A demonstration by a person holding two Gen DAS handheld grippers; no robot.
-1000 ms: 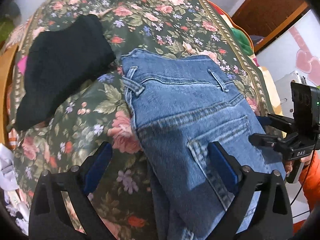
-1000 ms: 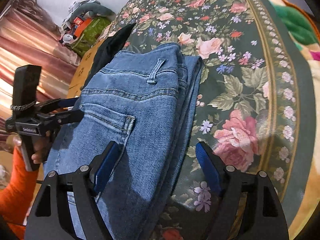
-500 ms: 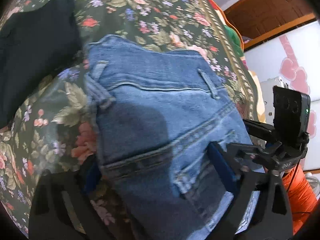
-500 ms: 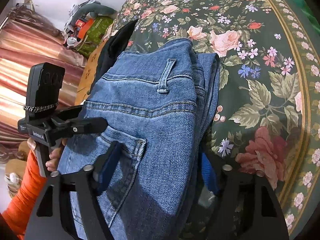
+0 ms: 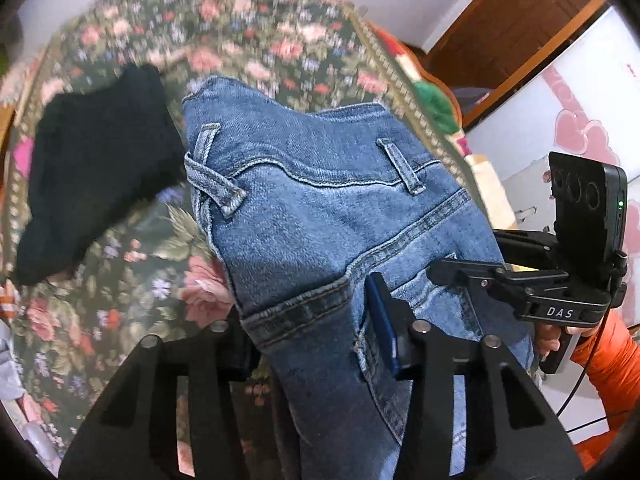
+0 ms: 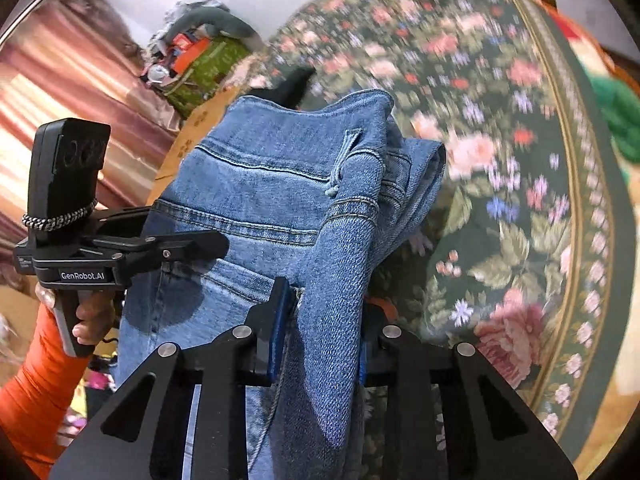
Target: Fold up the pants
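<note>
Both grippers are on the jeans (image 5: 328,216) here, and the denim fills the middle of each view, lifted off the floral bedspread (image 5: 132,272) with the waistband pointing toward twelve o'clock. In the left wrist view, the left gripper (image 5: 316,340) is clamped on a thick fold of the jeans at six o'clock; one blue pad (image 5: 384,320) presses the cloth beside the back pocket seam, while the other finger is hidden behind the denim. Over at three o'clock in that view sits the right gripper (image 5: 464,276), its black fingers touching the far edge of the jeans. Switch to the right wrist view and the right gripper (image 6: 320,328) is pinched shut on a bunched ridge of the jeans (image 6: 280,208), blue pad (image 6: 280,320) tight against the fabric at six o'clock. The left gripper (image 6: 208,244) reaches in from nine o'clock, fingers laid over the pocket area, held by a hand (image 6: 86,312) in an orange sleeve. A black garment (image 5: 92,168) lies on the bedspread at ten o'clock of the left view, just beside the waistband. In the right view, at eleven o'clock beyond the bedspread (image 6: 520,200), there is a green box (image 6: 204,72) with red and grey items piled on top; what they are I cannot tell.
</note>
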